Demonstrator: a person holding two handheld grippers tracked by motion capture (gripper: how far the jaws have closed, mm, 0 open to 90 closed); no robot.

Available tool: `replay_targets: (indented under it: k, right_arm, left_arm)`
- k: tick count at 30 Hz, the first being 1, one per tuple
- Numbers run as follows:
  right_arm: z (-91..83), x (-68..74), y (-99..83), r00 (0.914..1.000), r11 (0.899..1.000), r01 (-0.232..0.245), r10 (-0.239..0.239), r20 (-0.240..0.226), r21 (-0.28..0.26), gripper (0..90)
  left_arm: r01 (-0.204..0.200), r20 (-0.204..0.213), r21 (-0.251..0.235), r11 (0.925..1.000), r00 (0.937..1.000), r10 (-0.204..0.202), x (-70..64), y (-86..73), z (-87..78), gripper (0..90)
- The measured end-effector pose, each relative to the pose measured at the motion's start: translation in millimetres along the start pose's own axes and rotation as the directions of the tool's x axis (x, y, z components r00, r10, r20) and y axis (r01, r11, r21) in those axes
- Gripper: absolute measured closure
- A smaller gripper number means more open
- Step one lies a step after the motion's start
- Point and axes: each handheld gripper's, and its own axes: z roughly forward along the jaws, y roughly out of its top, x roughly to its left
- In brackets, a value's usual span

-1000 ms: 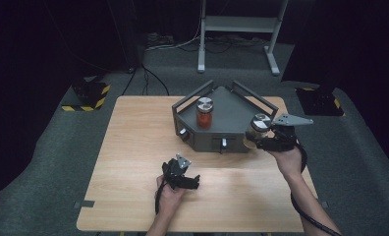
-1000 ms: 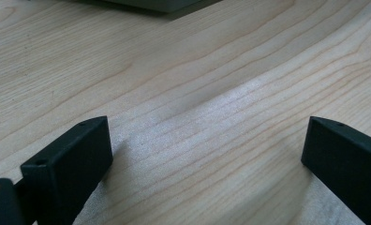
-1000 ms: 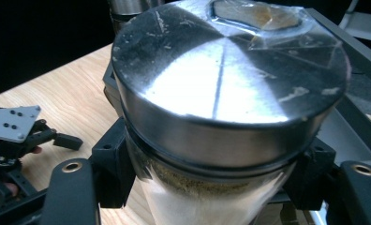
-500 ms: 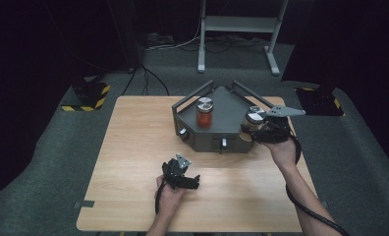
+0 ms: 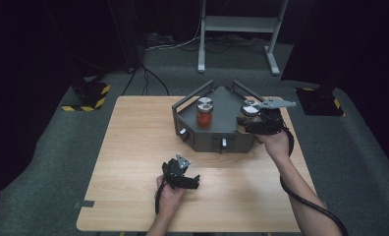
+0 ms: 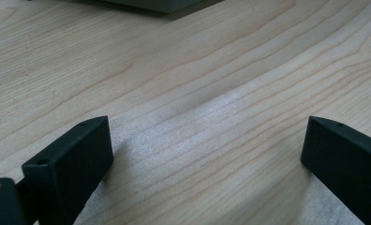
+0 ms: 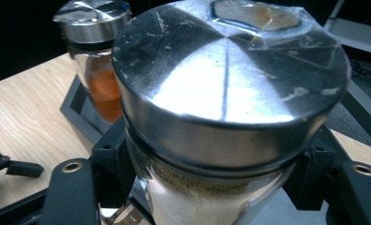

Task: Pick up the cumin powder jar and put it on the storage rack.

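Observation:
A dark grey rack [image 5: 229,133] stands at the table's far middle with an orange-filled jar [image 5: 205,113] upright on its left part. My right gripper [image 5: 250,120] is shut on a glass spice jar [image 5: 249,108] with a silver lid, held upright over the rack's right part. In the right gripper view the spice jar [image 7: 230,93] sits between the black fingers [image 7: 109,164], with the orange-filled jar [image 7: 97,70] behind it. My left gripper [image 5: 184,173] rests on the wood near the front, open, and its jaws [image 6: 207,154] have only bare table between them.
The wooden table [image 5: 133,147] has free room left of the rack and along the front. Beyond it are a dark carpet, a metal stand [image 5: 236,29] and a yellow-black striped block [image 5: 87,96]. A cable [image 5: 305,199] trails from my right gripper.
My right gripper has carried the spice jar left and away from the person, from the rack's right corner to over its right part. The left gripper has stayed put.

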Motion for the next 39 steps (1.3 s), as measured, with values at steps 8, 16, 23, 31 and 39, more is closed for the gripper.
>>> replay_targets:
  k: [8, 16, 23, 31, 39]
  right_arm:
    - [12.3, -2.5, 5.2, 0.9994, 1.0, -0.025, 0.025, 0.024, 0.013, 31.5]
    - [24.5, -3.6, 8.1, 0.9986, 0.999, -0.039, 0.038, 0.036, 0.028, 31.5]
    - [33.8, -1.2, 7.6, 0.9977, 0.998, -0.039, 0.037, 0.057, 0.044, 31.5]
    - [38.6, 0.0, 6.9, 0.9977, 0.998, -0.033, 0.029, 0.062, 0.059, 31.4]
    - [40.1, -0.9, 4.3, 0.9975, 0.997, -0.037, 0.033, 0.063, 0.064, 31.4]
  left_arm:
    - [0.0, 0.0, 0.0, 1.0, 1.0, 0.0, 0.0, 0.0, 0.0, 2.5]
    - [0.002, -0.002, -0.001, 1.0, 1.0, -0.002, -0.1, -0.3, -0.2, 3.0]
    - [-0.001, -0.003, -0.002, 1.0, 1.0, 0.001, 0.0, -0.3, -0.2, 3.2]
    - [-0.001, -0.003, -0.003, 1.0, 1.0, 0.001, -0.1, -0.5, -0.2, 3.2]
    - [0.0, -0.003, -0.003, 1.0, 1.0, 0.0, -0.1, -0.5, -0.1, 3.2]
